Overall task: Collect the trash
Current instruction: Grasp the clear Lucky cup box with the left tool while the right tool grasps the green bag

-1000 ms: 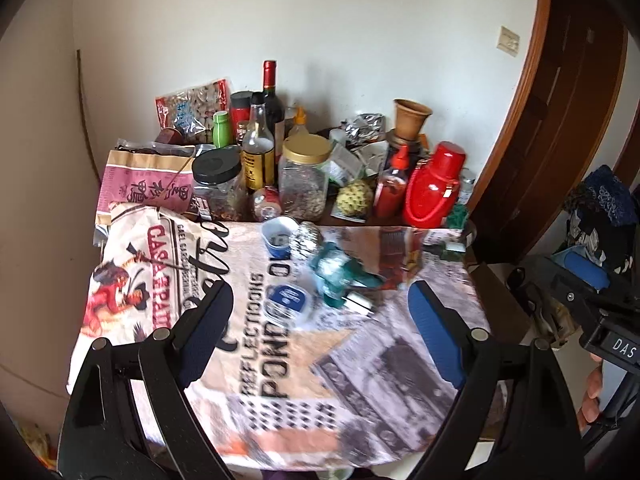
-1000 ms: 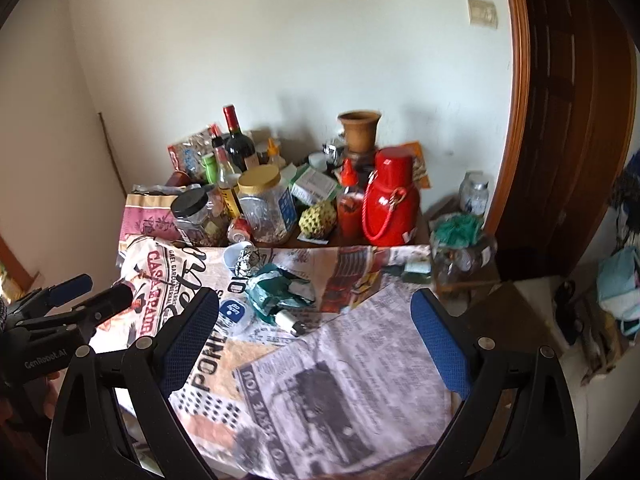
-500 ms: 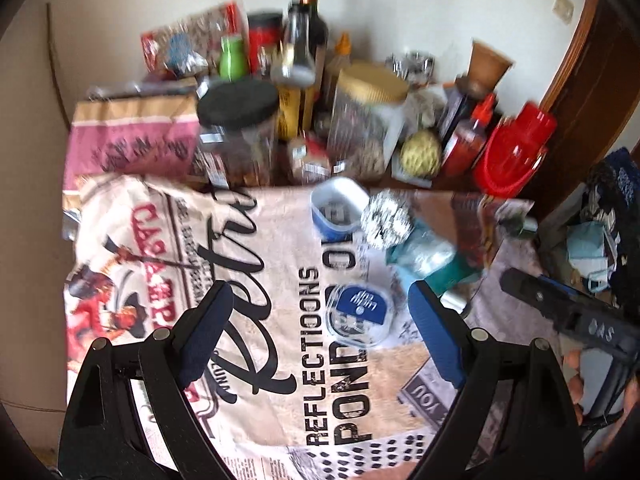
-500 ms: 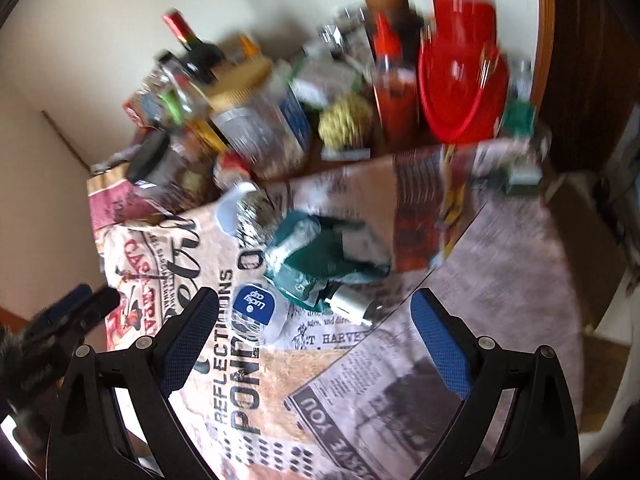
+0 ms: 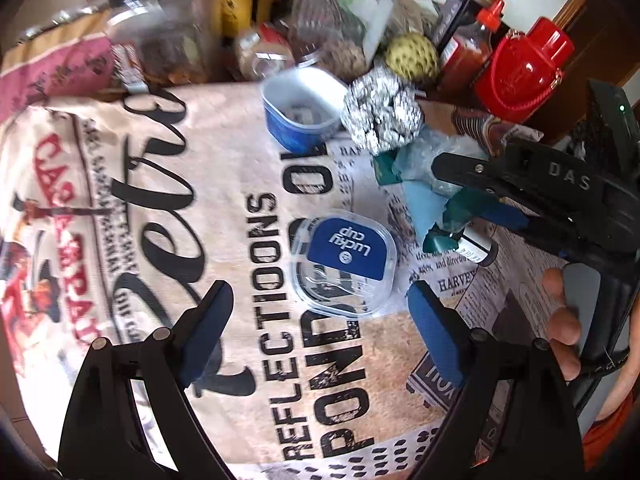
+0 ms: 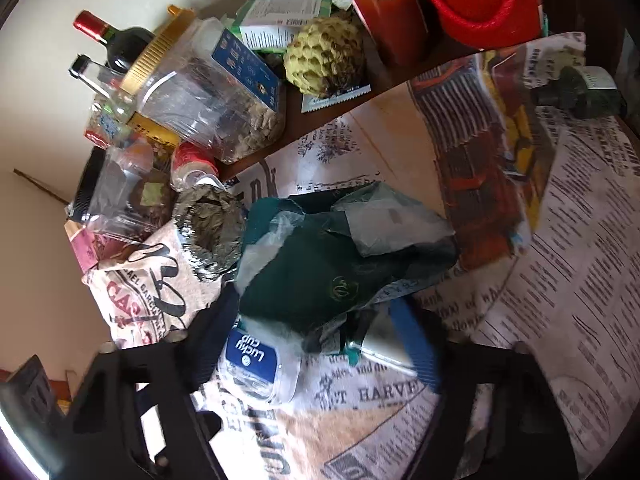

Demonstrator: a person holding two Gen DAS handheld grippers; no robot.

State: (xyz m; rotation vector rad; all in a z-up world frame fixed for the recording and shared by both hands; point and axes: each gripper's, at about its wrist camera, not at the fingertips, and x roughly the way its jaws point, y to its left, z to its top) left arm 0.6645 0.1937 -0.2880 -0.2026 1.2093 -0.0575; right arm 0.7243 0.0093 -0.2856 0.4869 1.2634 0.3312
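A clear plastic lid with a blue "lucky cup" label [image 5: 345, 261] lies on the printed tablecloth [image 5: 152, 208], just ahead of my open left gripper [image 5: 320, 312]. Behind it stand a blue cup [image 5: 302, 114] and a foil ball [image 5: 381, 114]. A crumpled dark green wrapper [image 6: 340, 264] lies to the right, over a small bottle [image 5: 476, 245]. My right gripper [image 6: 320, 332] is open, its fingers on either side of the wrapper's near end. It also shows in the left wrist view [image 5: 492, 196]. The lid also shows in the right wrist view [image 6: 252, 360].
Jars [image 6: 208, 96], bottles [image 6: 116, 42], a custard apple [image 6: 326, 60], a sauce bottle [image 5: 470, 46] and a red flask [image 5: 524, 68] crowd the back of the table. The tablecloth hangs over the front edge.
Both grippers have moved forward and down toward the table. The left one now hangs over the lid, and the right one has closed in around the green wrapper.
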